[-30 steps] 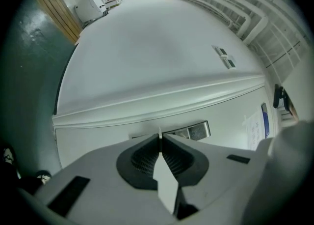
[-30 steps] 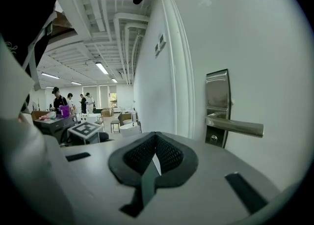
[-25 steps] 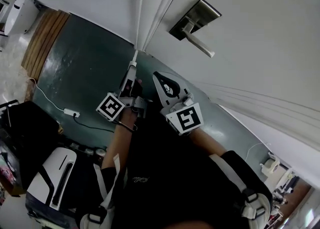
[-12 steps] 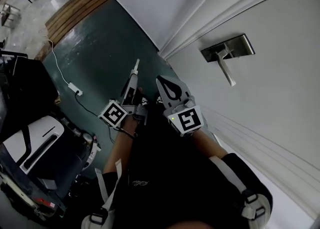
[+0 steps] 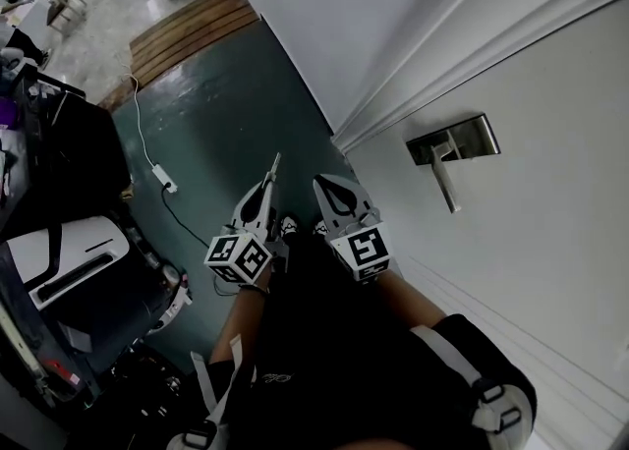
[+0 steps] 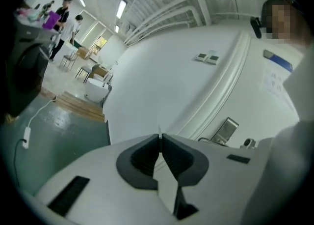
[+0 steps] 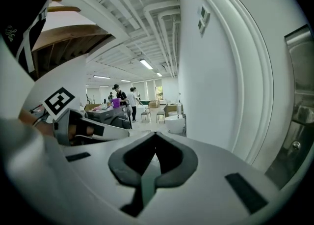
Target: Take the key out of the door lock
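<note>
My left gripper [image 5: 272, 169] and right gripper [image 5: 323, 187] are both closed and empty. The lock plate [image 5: 462, 138], near the door's [image 5: 560, 84] edge, lies ahead-right, nearer my right gripper. The key I cannot make out.

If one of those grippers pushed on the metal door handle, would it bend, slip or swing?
The door handle looks like solid brushed metal, so it would probably stay stiff rather than bend. Its smooth sheen suggests a grip might slide along it. It is a lever fixed to a plate on the door, so a push would likely swing it about that mount.
</note>
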Motion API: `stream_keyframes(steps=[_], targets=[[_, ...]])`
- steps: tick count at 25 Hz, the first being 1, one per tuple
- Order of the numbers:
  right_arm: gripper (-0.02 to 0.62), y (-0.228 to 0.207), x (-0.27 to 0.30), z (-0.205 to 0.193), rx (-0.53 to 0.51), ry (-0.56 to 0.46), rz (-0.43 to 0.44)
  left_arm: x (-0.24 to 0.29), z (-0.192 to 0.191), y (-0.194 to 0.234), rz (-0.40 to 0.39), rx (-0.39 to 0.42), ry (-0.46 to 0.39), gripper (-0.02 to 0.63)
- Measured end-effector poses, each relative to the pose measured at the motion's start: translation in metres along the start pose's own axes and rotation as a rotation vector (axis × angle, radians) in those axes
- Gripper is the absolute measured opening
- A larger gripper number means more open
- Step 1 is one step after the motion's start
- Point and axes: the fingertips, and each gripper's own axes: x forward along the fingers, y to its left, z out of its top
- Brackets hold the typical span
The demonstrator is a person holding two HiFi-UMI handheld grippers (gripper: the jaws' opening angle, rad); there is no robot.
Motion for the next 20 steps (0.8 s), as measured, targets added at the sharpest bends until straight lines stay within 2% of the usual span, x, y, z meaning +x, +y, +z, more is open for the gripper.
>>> stream_keyframes(steps=[3, 5, 13, 20], targets=[[0.009, -0.003, -0.002, -0.011, -0.006, 0.021, 0.022, -0.004, -0.005, -0.009, 0.041, 0.118, 0.002, 0.035], [0.008, -0.002, -0.003, -0.014, -0.004, 0.025, 0.036, -0.008, -0.006, -0.014, 0.066, 0.167, 0.003, 0.035], [0.008, -0.008, -0.003, -0.002, -0.031, -0.006, 0.044, -0.024, 0.010, -0.021, 0.151, 0.254, -0.049, 0.035], [0.008, 0.011, 0.004, 0.026, -0.054, -0.058, 0.047, -0.050, 0.042, -0.013, 0.194, 0.306, -0.113, 0.035]])
